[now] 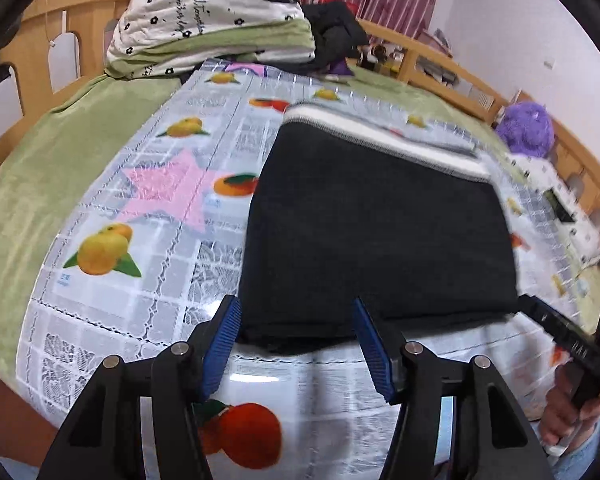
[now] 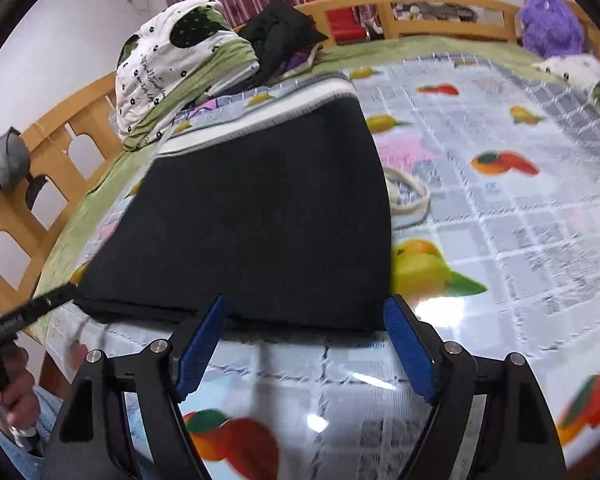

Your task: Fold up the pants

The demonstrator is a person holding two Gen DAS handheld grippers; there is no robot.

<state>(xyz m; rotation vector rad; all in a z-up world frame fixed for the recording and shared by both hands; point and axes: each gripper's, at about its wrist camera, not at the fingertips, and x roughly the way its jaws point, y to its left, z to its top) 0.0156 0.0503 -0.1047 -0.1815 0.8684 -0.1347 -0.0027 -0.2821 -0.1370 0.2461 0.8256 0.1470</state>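
Pants (image 1: 380, 232), one pair, dark with a white-and-grey striped waistband, lie folded into a flat block on the fruit-printed plastic sheet (image 1: 148, 248) that covers the bed. The near folded edge faces both cameras; the waistband lies at the far end. How many layers the fold holds cannot be made out from either view.

Left hand-held gripper (image 1: 296, 344): its two blue-padded fingers stand apart, just in front of the near edge of the pants. The pads press on nothing; whether the tips touch the cloth cannot be told.

Right hand-held gripper (image 2: 306, 344): its two blue-padded fingers stand wide apart at the near right corner of the pants, with nothing clamped between them. In the left wrist view, only one black finger of it shows, cut off at the right edge, with the person's hand (image 1: 572, 416) below it.

A coil of pale cord (image 2: 406, 196) lies partly hidden behind the right edge of the pants. Motion blur softens the right side of both views. One folded quilt (image 2: 168, 68), one purple plush toy (image 2: 550, 26) and a wooden bed rail (image 2: 40, 168) stand behind.
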